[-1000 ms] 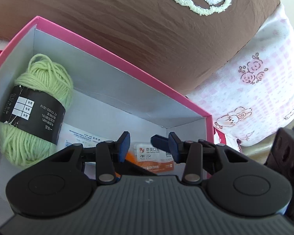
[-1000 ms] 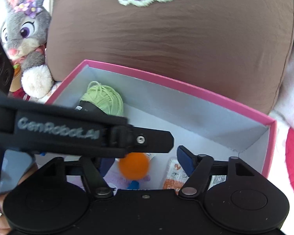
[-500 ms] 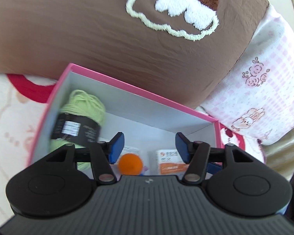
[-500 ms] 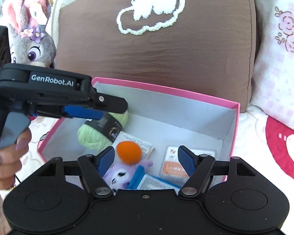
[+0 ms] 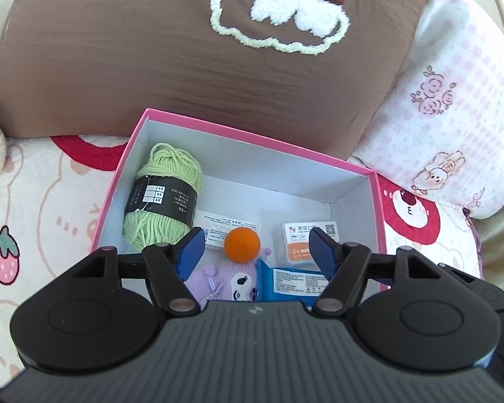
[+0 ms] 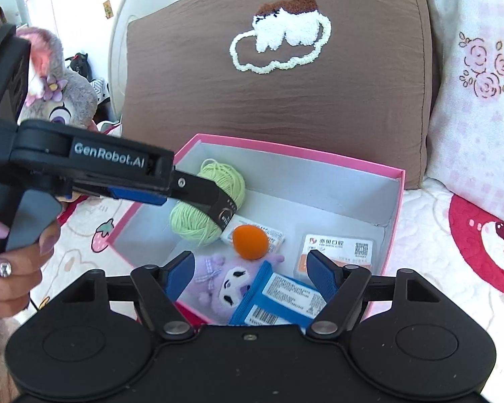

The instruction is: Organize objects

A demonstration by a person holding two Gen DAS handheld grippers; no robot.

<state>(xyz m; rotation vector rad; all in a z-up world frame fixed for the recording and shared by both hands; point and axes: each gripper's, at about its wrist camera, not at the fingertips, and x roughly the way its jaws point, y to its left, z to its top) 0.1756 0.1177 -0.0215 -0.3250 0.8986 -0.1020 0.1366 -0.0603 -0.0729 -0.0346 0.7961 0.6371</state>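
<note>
A pink box [image 5: 252, 134] [image 6: 285, 149] with a white inside lies on the bed. In it are a green yarn skein [image 5: 164, 198] [image 6: 225, 176], an orange ball [image 5: 242, 245] [image 6: 250, 241], a purple plush [image 5: 225, 278] [image 6: 218, 278], a blue packet [image 5: 295, 278] [image 6: 279, 299], an orange-and-white packet [image 5: 302, 235] [image 6: 339, 248] and a white leaflet [image 5: 218, 226]. My left gripper [image 5: 256, 245] [image 6: 198, 189] hovers above the box's left part. Its jaws are opening and nothing is between them. My right gripper [image 6: 250, 268] stands open and empty over the box's near edge.
A brown cushion [image 5: 151, 50] [image 6: 285, 100] leans behind the box, and a pink floral pillow [image 5: 453, 117] stands to its right. A grey rabbit plush [image 6: 60, 100] sits at the far left. A hand [image 6: 10, 268] holds the left gripper's handle. A strawberry-print blanket [image 5: 33, 218] surrounds the box.
Both grippers have risen and drawn back from the box. The left jaws have widened, and the orange ball that was at their tips lies loose on the box floor.
</note>
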